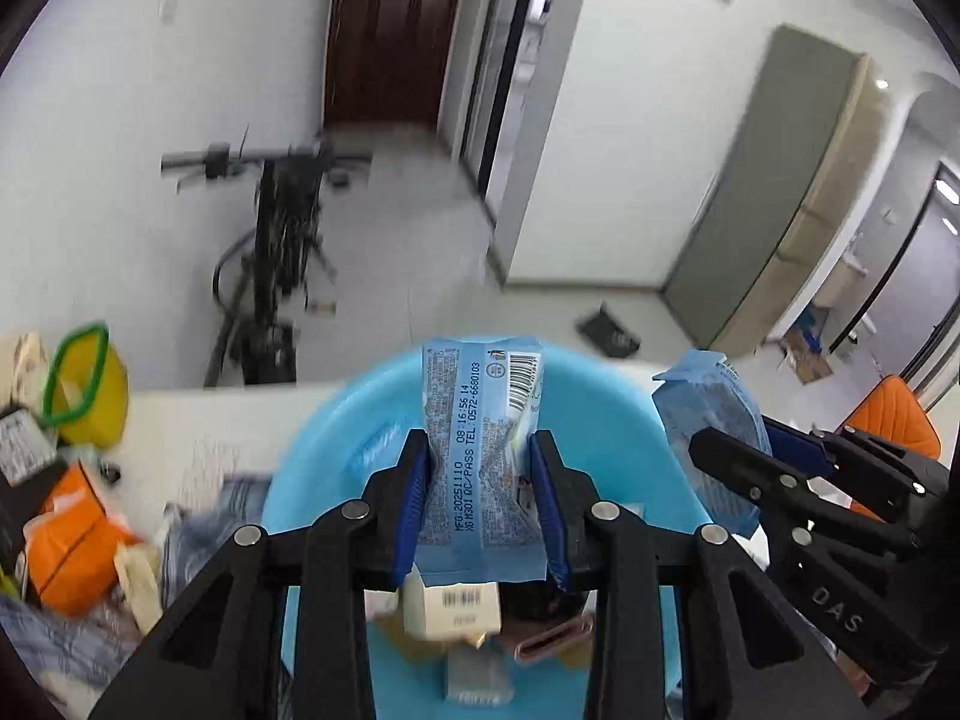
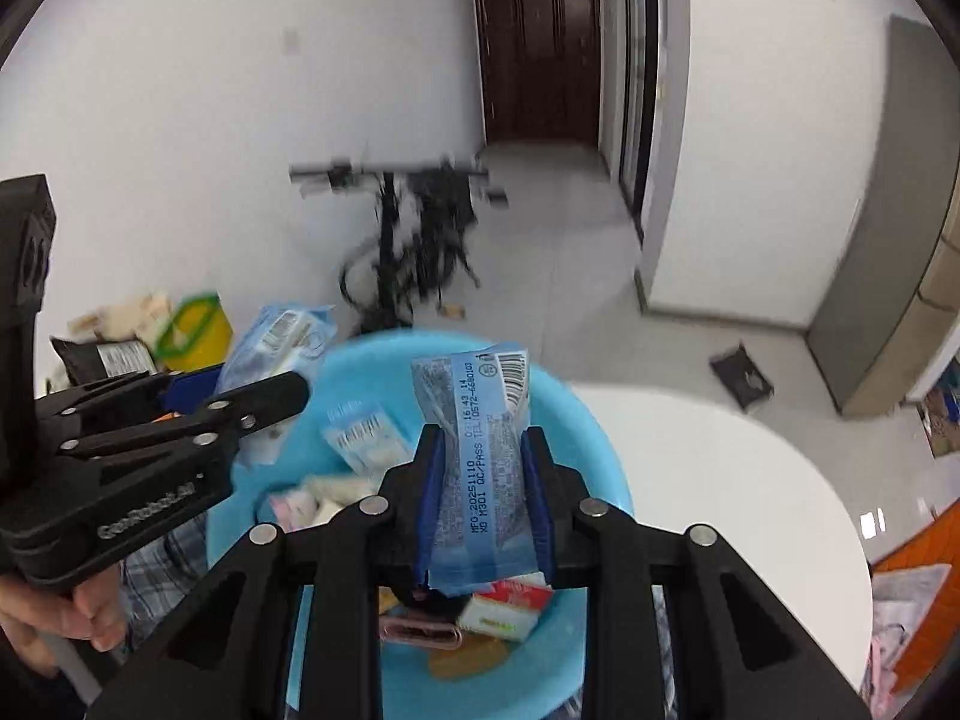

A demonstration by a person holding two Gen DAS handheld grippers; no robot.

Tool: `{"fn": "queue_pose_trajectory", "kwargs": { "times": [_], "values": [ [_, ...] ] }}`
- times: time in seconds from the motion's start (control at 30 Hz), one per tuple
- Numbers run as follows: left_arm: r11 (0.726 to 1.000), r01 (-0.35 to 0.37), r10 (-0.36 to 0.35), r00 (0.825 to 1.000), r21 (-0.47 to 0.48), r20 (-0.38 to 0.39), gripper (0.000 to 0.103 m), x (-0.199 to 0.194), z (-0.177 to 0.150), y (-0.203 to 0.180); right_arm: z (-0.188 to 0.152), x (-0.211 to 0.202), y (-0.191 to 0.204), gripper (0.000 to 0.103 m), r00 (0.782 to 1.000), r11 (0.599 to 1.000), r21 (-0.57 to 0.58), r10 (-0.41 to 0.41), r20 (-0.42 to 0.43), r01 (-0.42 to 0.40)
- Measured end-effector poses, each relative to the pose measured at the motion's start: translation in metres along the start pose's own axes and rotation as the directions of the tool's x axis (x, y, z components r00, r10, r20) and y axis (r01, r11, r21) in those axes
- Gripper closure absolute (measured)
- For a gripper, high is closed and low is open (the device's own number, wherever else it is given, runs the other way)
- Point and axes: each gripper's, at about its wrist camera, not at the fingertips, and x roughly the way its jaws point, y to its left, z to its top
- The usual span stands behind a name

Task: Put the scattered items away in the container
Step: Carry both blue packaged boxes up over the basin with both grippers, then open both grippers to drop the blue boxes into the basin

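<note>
My left gripper (image 1: 480, 450) is shut on a light blue snack packet (image 1: 480, 414) and holds it upright over the blue plastic basin (image 1: 600, 396). My right gripper (image 2: 483, 444) is shut on a second blue packet (image 2: 480, 420) over the same basin (image 2: 576, 420). Each gripper shows in the other's view, the right gripper (image 1: 720, 450) with its packet (image 1: 708, 408) and the left gripper (image 2: 288, 387) with its packet (image 2: 276, 342). Several small boxes and packets lie in the basin, among them a white box (image 1: 453, 600) and a red-and-white box (image 2: 504, 606).
The basin stands on a white table (image 2: 720, 468). On the left lie an orange box (image 1: 72, 534), a yellow tub with a green rim (image 1: 90, 384), a black packet (image 2: 108, 360) and checked cloth (image 1: 66, 642). An orange chair (image 1: 894, 420) is at the right.
</note>
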Motion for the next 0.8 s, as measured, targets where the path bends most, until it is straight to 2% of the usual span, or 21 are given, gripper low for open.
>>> {"fn": "queue_pose_trajectory", "kwargs": {
  "times": [0.07,0.13,0.2,0.27,0.5,0.8],
  "values": [
    [0.996,-0.079,0.083,0.994,0.046,-0.076,0.067,0.011,-0.002,-0.002,-0.001,0.012,-0.003,0.079,0.996,1.000,0.003,0.026,-0.086,-0.026],
    [0.994,-0.094,0.103,0.980,0.064,-0.167,0.067,0.023,-0.008,-0.001,-0.003,0.023,-0.009,0.079,0.985,0.999,0.004,0.053,-0.167,-0.053],
    [0.991,-0.109,0.122,0.970,0.075,-0.210,0.067,0.029,-0.014,-0.001,-0.005,0.028,-0.015,0.079,0.974,0.998,0.015,0.060,-0.218,-0.058],
    [0.987,-0.133,0.150,0.965,0.091,-0.214,0.067,0.030,-0.019,-0.001,-0.008,0.026,-0.018,0.079,0.969,0.998,0.020,0.067,-0.238,-0.065],
    [0.992,-0.094,0.111,0.966,0.084,-0.232,0.067,0.032,-0.019,-0.003,-0.013,0.037,-0.020,0.079,0.958,0.996,0.038,0.088,-0.274,-0.081],
    [0.993,-0.094,0.110,0.947,0.069,-0.300,0.067,0.077,-0.027,0.005,-0.024,0.078,-0.023,0.079,0.935,0.997,0.046,0.076,-0.348,-0.064]
  ]
}}
